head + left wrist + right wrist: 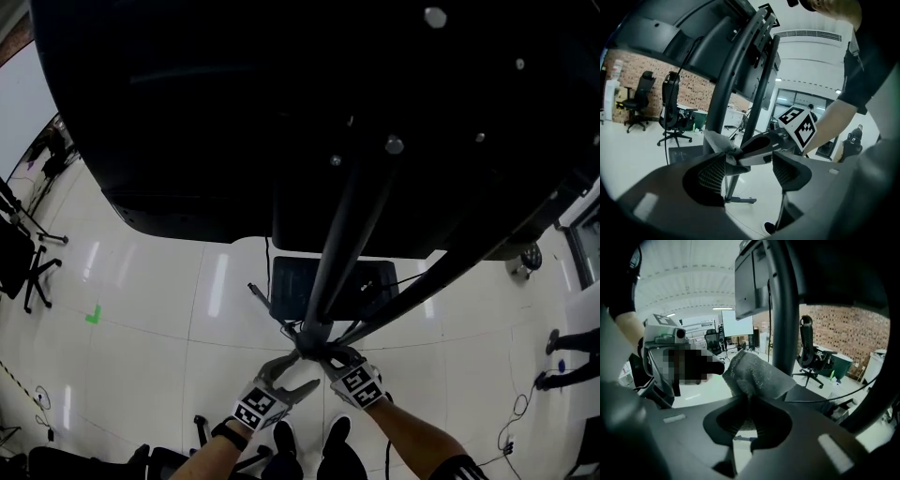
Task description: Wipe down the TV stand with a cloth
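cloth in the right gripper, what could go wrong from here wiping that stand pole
1. The right gripper pinches only a bunched bit of the cloth, and most of it sticks out loose. Rubbing it along the stand pole could drag it free.
2. The left gripper is open right at the right gripper's tip and the cloth, so the two may knock together or snag the cloth.
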`<action>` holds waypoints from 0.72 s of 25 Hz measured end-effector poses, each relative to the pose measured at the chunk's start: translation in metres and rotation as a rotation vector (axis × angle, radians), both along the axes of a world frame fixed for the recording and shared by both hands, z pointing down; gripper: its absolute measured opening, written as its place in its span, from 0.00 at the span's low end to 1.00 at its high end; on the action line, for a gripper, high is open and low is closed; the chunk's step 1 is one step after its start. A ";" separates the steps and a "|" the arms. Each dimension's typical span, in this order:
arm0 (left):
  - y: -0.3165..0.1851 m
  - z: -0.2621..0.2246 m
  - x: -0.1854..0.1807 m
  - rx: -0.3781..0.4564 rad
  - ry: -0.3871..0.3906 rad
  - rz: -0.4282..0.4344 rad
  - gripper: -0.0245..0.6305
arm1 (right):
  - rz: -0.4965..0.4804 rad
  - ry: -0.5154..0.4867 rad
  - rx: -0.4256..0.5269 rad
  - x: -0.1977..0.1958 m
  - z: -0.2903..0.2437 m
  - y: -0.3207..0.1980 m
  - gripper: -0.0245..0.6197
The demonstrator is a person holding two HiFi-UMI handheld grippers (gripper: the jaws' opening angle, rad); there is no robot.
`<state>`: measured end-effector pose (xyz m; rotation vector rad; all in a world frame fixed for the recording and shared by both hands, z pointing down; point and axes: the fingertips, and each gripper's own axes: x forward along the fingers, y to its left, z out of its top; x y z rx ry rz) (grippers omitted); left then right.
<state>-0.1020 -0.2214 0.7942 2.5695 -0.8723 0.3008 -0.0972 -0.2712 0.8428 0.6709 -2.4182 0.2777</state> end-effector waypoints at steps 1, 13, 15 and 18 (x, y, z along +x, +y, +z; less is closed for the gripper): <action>0.002 -0.012 0.000 0.030 -0.003 0.001 0.55 | 0.007 -0.014 0.026 0.004 -0.019 0.001 0.08; 0.022 -0.217 0.018 0.377 0.070 0.034 0.55 | 0.084 -0.173 0.336 0.041 -0.251 0.011 0.08; 0.029 -0.247 0.025 0.430 0.096 0.049 0.55 | 0.098 -0.181 0.396 0.048 -0.286 0.014 0.08; 0.040 -0.286 0.038 0.491 0.119 0.089 0.55 | 0.117 -0.192 0.457 0.059 -0.336 0.019 0.08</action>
